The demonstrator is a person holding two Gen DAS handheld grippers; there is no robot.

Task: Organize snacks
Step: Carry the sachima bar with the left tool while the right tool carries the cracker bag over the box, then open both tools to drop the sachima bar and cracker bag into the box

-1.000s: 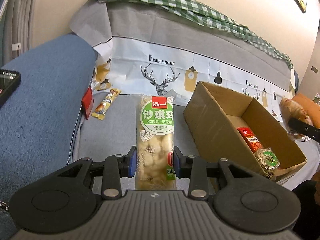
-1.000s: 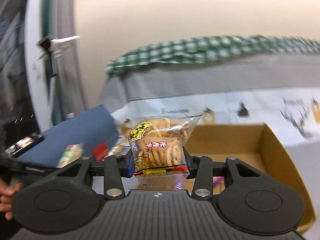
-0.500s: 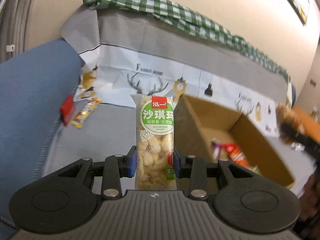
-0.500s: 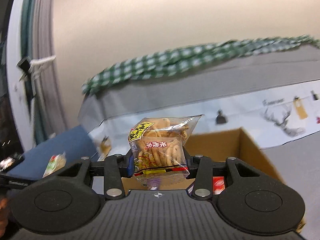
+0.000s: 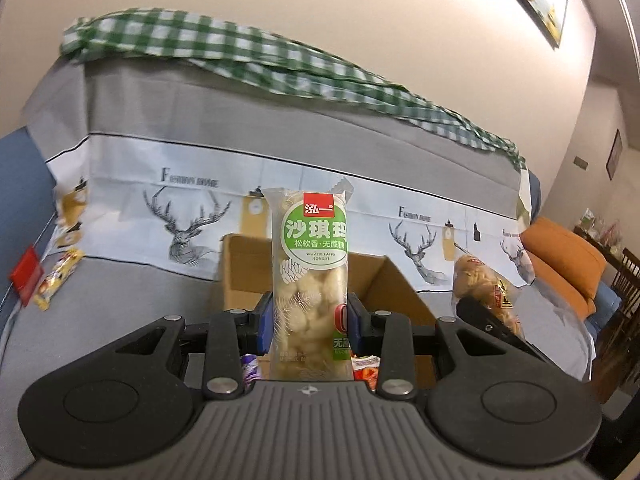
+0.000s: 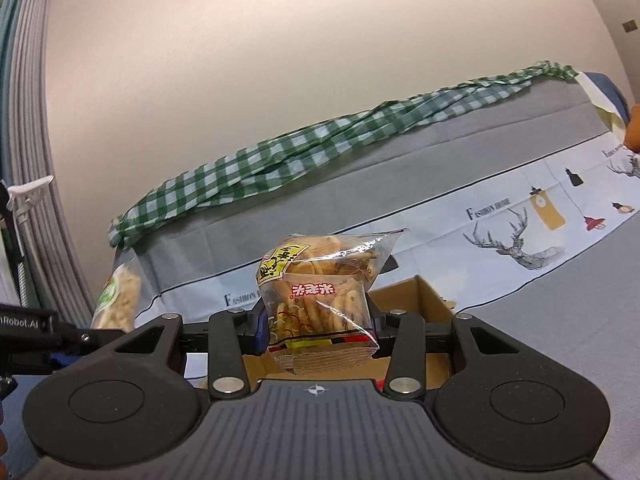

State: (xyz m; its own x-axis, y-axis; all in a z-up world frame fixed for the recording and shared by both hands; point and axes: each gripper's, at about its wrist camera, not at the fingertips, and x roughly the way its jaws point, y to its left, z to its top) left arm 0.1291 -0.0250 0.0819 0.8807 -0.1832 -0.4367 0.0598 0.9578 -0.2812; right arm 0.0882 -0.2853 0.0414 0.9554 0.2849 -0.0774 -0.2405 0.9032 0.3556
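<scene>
My left gripper (image 5: 310, 322) is shut on a tall clear pack of puffed snack with a green label (image 5: 310, 280), held upright over the open cardboard box (image 5: 394, 284). My right gripper (image 6: 316, 330) is shut on a clear bag of round crackers (image 6: 320, 292), held above the same box (image 6: 424, 300). The cracker bag also shows in the left wrist view (image 5: 484, 284) at the right. The green-label pack shows in the right wrist view (image 6: 118, 300) at the left. Red and purple packets (image 5: 364, 368) lie inside the box.
The box sits on a grey sofa seat (image 5: 120, 292) with a deer-print cover (image 5: 188, 216) and a green checked cloth (image 5: 224, 52) on the backrest. A red packet (image 5: 26, 278) and a yellow packet (image 5: 56, 278) lie at the seat's left. An orange cushion (image 5: 564, 256) is at right.
Both grippers have moved in over the box with their packs held. The box now sits directly behind and below the fingers in both views.
</scene>
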